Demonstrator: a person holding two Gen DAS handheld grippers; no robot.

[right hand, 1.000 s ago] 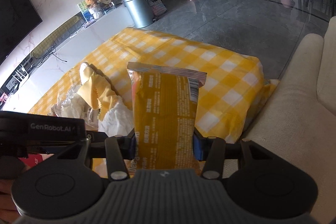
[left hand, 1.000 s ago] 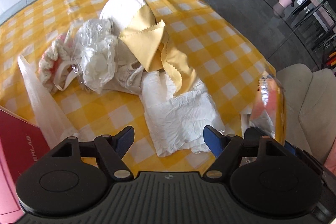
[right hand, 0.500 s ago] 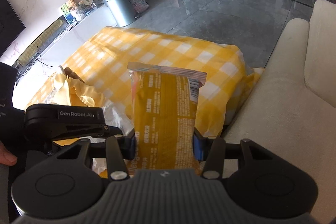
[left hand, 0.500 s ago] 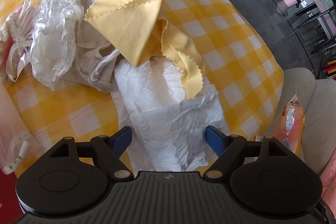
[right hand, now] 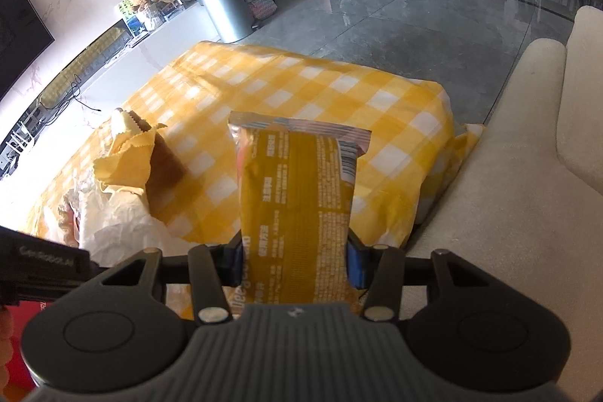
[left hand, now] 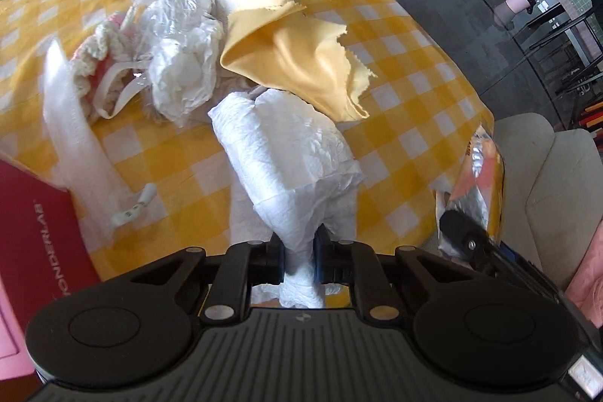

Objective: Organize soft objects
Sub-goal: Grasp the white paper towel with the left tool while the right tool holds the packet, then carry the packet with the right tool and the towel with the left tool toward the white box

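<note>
Landmark: the yellow checked tablecloth, everything loose sits in a pile on it. Far left edge of the cloth: red box, probably the bin for sorted items, though that's a guess. Next to it a long clear plastic sleeve, then a cream and pink knitted piece and a crumpled clear plastic bag, all touching. Mid-cloth, a yellow pinked-edge cloth drapes off a white round thing I can't identify, its lower corner overlapping the white paper towel. Left gripper: jaws have just been closing and now pinch the towel's near end, which is bunched into a narrow neck between the pads; far end looks lifted off the cloth and may drag the yellow cloth along. Pinching one end makes sense for peeling a single item off the pile. Right gripper, over the cloth's right edge by the beige sofa: jaws half apart, clamped across the lower part of an orange snack packet, held upright and clear of the pile, parked while the left works.
</note>
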